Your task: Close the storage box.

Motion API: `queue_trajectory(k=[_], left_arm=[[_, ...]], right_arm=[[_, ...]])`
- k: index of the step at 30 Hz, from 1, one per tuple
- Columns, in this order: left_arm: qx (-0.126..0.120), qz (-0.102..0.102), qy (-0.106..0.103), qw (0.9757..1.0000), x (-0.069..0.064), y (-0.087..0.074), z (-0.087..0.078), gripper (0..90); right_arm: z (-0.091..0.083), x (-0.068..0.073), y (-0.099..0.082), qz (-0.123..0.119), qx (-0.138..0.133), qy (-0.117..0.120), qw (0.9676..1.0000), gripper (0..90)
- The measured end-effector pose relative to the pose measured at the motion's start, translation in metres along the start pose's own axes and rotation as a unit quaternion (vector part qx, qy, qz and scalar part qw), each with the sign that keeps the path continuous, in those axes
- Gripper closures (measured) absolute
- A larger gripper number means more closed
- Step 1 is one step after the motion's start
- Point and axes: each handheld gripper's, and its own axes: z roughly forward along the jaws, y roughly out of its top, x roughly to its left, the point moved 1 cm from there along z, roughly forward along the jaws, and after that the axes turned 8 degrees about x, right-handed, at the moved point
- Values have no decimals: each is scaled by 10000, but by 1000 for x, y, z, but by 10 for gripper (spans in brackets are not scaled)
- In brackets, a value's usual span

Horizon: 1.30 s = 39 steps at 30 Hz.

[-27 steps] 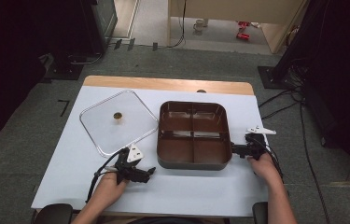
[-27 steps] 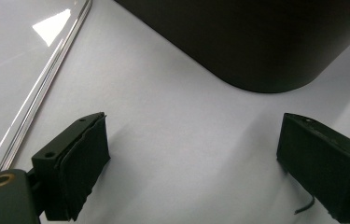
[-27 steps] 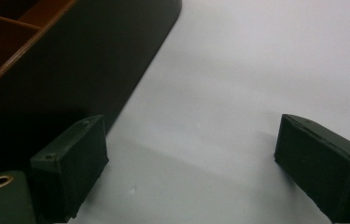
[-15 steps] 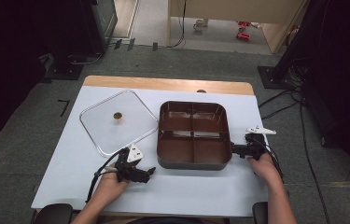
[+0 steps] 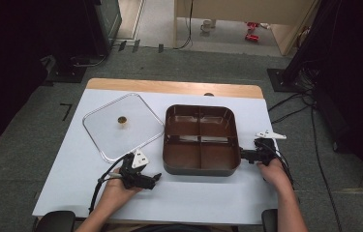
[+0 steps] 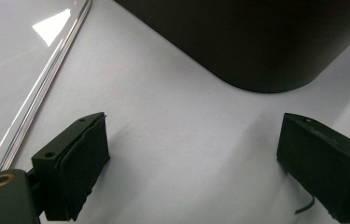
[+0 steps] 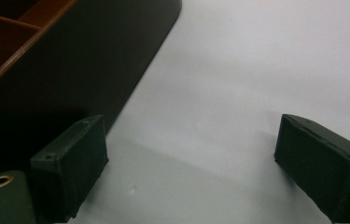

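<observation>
The brown four-compartment tray (image 5: 201, 140) sits near the middle of the white table (image 5: 63, 183), nearly square with rounded corners, its sides running roughly parallel to the table's edges and its open top facing up; two crossing dividers split it into four compartments, glossy reddish-brown inside and dark on the outer wall, and no writing can be read on it. The clear square lid (image 5: 122, 125) with a small gold knob lies flat just left of the tray, turned at a slant; the left gripper (image 5: 151, 181) lies before the tray's near-left corner with jaws spread wide on nothing, and the right gripper (image 5: 243, 154) sits just beside the tray's right wall, jaws likewise apart and empty.
</observation>
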Motion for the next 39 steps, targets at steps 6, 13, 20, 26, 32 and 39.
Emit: queue_trajectory(k=[6,13,20,26,32,39], left_arm=[[7,4,6,10000,0,0,0,90],[23,0,7,10000,0,0,0,91],[37,-10,1,10000,0,1,-1,96],[100,-81,-27,9999,2,2,-4,150],[303,-60,-180,9994,5,7,-5,154],[392,-65,-311,9987,8,12,-11,162]], right_arm=[[0,0,0,1,-4,-2,10000,88],[0,0,0,-2,-5,-2,10000,88],[0,0,0,-1,-4,-3,10000,88],[0,0,0,-1,-1,-3,10000,88],[0,0,0,-1,-2,-3,10000,88],[0,0,0,0,-3,-4,10000,88]])
